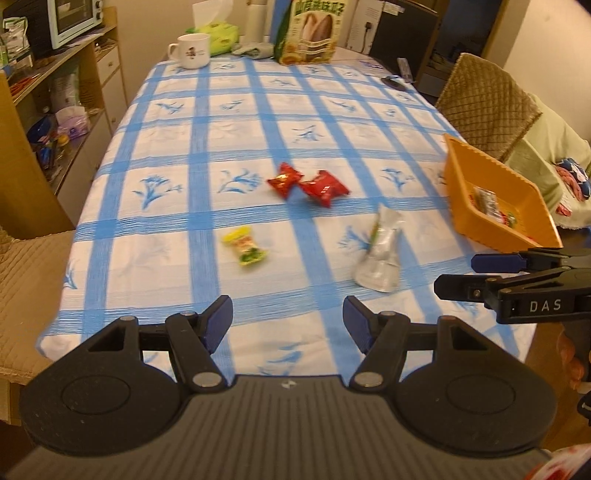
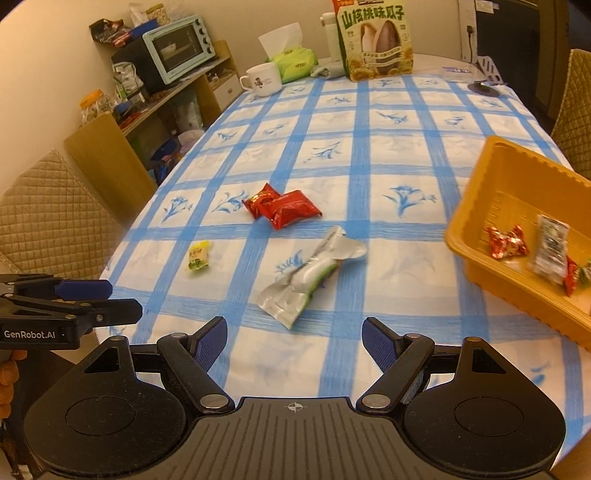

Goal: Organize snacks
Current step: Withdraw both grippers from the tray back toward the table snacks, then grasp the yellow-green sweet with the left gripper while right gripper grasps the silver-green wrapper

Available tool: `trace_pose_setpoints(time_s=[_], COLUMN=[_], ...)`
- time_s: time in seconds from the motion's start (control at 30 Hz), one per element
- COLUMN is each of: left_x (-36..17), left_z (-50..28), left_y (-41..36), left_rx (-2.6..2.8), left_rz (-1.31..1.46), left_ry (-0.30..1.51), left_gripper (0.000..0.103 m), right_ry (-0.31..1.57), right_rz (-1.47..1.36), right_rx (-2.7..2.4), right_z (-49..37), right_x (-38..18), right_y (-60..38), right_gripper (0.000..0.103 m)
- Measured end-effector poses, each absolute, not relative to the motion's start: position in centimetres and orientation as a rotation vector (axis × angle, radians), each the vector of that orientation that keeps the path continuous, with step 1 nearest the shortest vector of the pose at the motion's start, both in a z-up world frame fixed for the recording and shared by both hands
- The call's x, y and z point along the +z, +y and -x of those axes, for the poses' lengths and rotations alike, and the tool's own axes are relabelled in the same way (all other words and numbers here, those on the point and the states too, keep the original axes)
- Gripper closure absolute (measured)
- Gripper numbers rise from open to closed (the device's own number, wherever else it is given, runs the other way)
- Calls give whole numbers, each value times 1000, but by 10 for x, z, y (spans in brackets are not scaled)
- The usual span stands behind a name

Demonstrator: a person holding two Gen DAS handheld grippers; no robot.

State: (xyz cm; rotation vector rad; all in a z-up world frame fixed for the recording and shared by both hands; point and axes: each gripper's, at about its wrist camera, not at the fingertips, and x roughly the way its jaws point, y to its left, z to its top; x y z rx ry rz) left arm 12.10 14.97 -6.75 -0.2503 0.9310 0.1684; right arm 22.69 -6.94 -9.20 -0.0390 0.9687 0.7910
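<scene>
Two red snack packets (image 1: pixel 308 184) (image 2: pixel 282 209) lie side by side on the blue-checked tablecloth (image 1: pixel 240 140). Nearer me lie a small yellow-green candy (image 1: pixel 244 246) (image 2: pixel 198 255) and a long silver packet (image 1: pixel 380 254) (image 2: pixel 312 275). An orange tray (image 1: pixel 480 206) (image 2: pixel 476 206) at the right holds several wrapped snacks (image 2: pixel 506 242). My left gripper (image 1: pixel 288 325) hovers open over the near table edge, nothing between its fingers. My right gripper (image 2: pixel 294 345) is open too, just short of the silver packet. Each gripper shows at the side of the other's view.
A big sunflower-seed bag (image 1: pixel 314 31) (image 2: pixel 376 38), a white mug (image 1: pixel 190 50) (image 2: pixel 263 78) and a tissue pack (image 2: pixel 291 55) stand at the far end. Quilted chairs (image 1: pixel 487 103) (image 2: pixel 51 210) flank the table. Cluttered shelves with a toaster oven (image 2: pixel 177 50) stand at the left.
</scene>
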Motion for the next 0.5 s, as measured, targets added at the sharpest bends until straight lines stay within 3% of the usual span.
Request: trace_pose_setpoints(time_s=[0.5], left_x=[-84], left_z=[-138], left_y=[186], left_rx=[163], left_rz=[247], left_ry=[954], left_gripper=[40], right_ry=[986], right_rz=[81], right_rx=[745], right_z=[-242], right_x=[-108], right_y=[-23], right_gripper=[23])
